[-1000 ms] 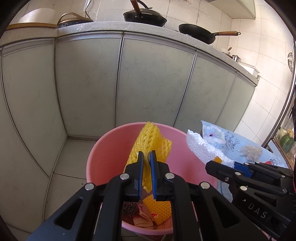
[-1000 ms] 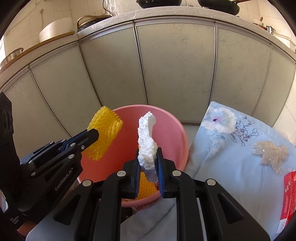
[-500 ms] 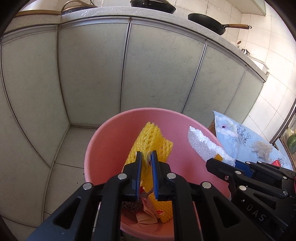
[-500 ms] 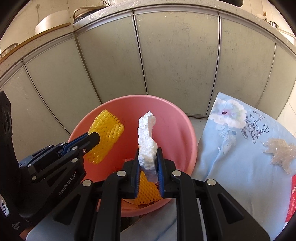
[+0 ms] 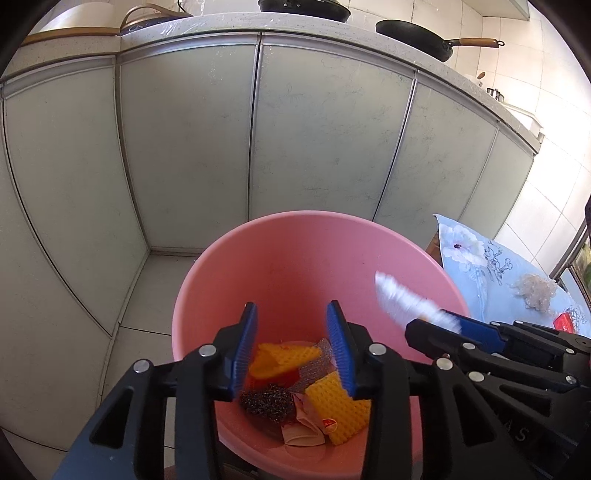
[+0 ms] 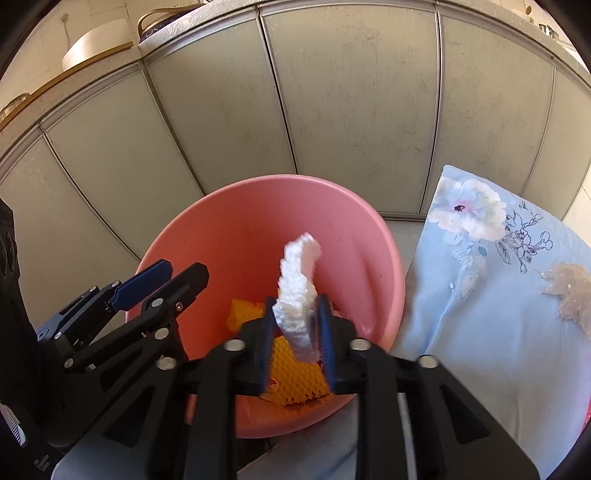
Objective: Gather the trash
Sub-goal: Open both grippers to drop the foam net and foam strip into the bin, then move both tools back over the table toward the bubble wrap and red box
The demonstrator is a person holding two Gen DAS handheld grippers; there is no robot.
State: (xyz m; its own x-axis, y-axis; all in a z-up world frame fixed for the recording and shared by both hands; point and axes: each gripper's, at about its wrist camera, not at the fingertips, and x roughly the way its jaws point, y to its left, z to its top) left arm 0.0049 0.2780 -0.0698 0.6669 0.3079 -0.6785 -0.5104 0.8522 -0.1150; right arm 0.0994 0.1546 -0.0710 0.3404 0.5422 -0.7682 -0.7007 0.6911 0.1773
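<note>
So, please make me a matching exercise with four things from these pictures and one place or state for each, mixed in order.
Things:
1. yellow foam net
2. white foam piece
3. clear crumpled plastic
4. black pan

Places:
A. on the counter
B. between the right gripper's opening jaws
C. at the bottom of the pink bucket
D. on the flowered blue cloth

Pairs: 1-C, 2-B, 3-D, 4-A

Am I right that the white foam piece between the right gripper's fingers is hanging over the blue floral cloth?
Not quite: the white foam piece between the right gripper fingers, whose jaws are opening, hangs over the pink bucket, not the blue floral cloth. The right wrist view shows it.
</note>
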